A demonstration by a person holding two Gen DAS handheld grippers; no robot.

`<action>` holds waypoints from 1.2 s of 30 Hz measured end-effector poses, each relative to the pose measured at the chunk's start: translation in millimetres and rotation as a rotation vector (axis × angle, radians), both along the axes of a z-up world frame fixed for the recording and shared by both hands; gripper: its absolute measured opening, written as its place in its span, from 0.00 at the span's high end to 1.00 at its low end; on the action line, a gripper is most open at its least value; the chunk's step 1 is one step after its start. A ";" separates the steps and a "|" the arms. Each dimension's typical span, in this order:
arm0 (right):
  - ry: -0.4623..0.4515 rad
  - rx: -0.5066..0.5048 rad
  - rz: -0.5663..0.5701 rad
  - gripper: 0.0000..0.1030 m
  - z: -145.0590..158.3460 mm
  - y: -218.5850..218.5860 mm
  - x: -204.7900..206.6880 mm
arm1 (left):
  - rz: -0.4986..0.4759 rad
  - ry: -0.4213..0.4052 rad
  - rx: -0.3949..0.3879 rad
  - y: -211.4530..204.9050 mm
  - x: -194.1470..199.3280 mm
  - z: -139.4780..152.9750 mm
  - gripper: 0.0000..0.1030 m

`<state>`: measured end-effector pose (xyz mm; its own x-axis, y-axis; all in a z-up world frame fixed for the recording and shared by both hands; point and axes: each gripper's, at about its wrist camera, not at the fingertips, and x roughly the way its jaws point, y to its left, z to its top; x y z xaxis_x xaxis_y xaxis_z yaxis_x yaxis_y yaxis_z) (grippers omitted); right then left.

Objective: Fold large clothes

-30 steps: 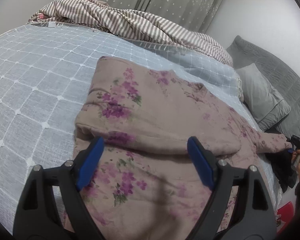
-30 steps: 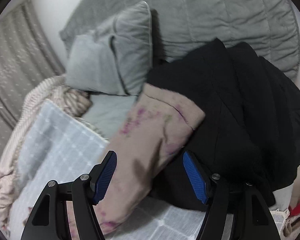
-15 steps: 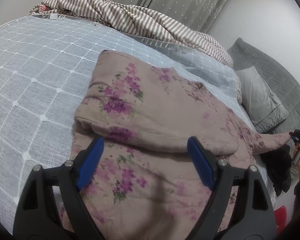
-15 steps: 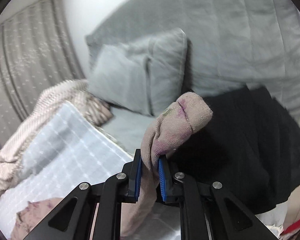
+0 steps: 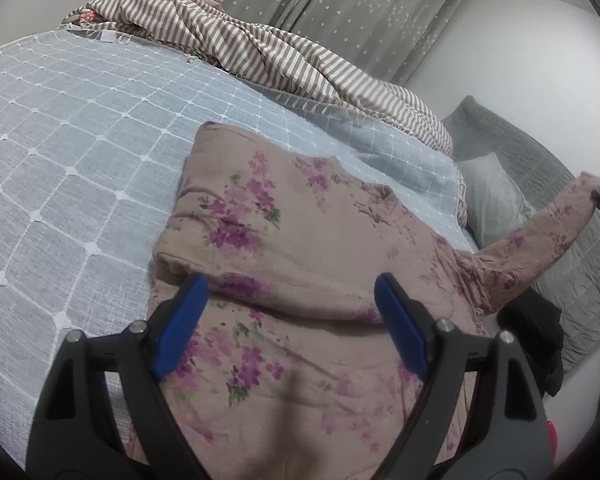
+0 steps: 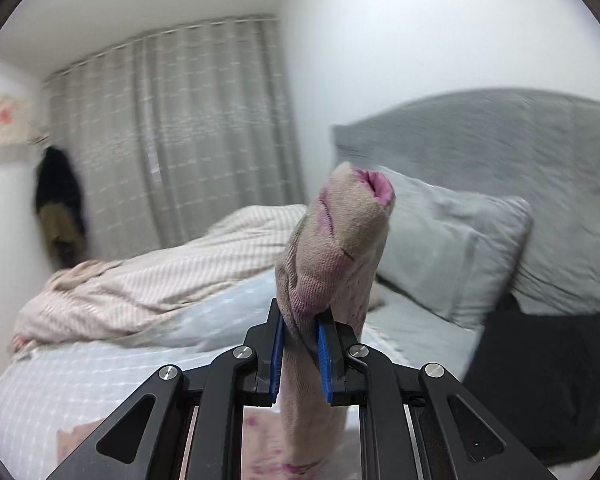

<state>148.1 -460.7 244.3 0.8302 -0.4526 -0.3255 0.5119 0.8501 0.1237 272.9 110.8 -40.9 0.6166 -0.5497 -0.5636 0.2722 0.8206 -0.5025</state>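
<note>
In the left wrist view, the checked bedspread (image 5: pixel 72 152) is lying bare across the left half of the frame, giving open passage. A striped blanket (image 5: pixel 260 52) is heaping along the upper edge, blocking that side. At right, a grey pillow (image 5: pixel 492 196) and black clothing (image 5: pixel 536 340) are crowding the bed's edge.

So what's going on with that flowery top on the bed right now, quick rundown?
Right hand-held gripper shut on pink floral garment's sleeve, lifted. Left hand-held gripper open over garment body. Black clothing beside it, not blocking.
</note>
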 end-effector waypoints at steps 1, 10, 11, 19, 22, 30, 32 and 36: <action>0.004 -0.008 0.037 0.86 2.7 16.7 9.0 | 0.000 0.001 -0.006 1.0 0.2 0.6 0.17; 0.083 -0.003 0.352 0.85 -32.2 161.5 84.7 | 0.009 0.006 -0.050 12.6 2.6 3.6 0.17; 0.099 0.001 0.389 0.85 -43.5 178.0 94.4 | 0.011 0.009 -0.055 14.0 3.5 3.0 0.17; 0.337 0.086 0.630 0.78 -176.4 293.1 144.9 | 0.005 0.036 -0.146 26.5 11.6 -5.3 0.17; 0.492 0.178 0.752 0.71 -239.4 312.0 157.8 | 0.002 0.049 -0.179 29.6 14.8 -6.6 0.17; 0.500 0.321 0.871 0.39 -274.9 284.9 136.6 | -0.070 0.061 -0.188 6.7 35.9 7.9 0.18; 0.446 0.356 0.854 0.35 -262.2 257.3 130.5 | -0.117 0.090 -0.157 -16.1 44.4 2.9 0.18; 0.391 0.381 0.736 0.34 -251.8 189.1 124.9 | -0.154 0.185 -0.088 -59.6 74.7 -18.6 0.25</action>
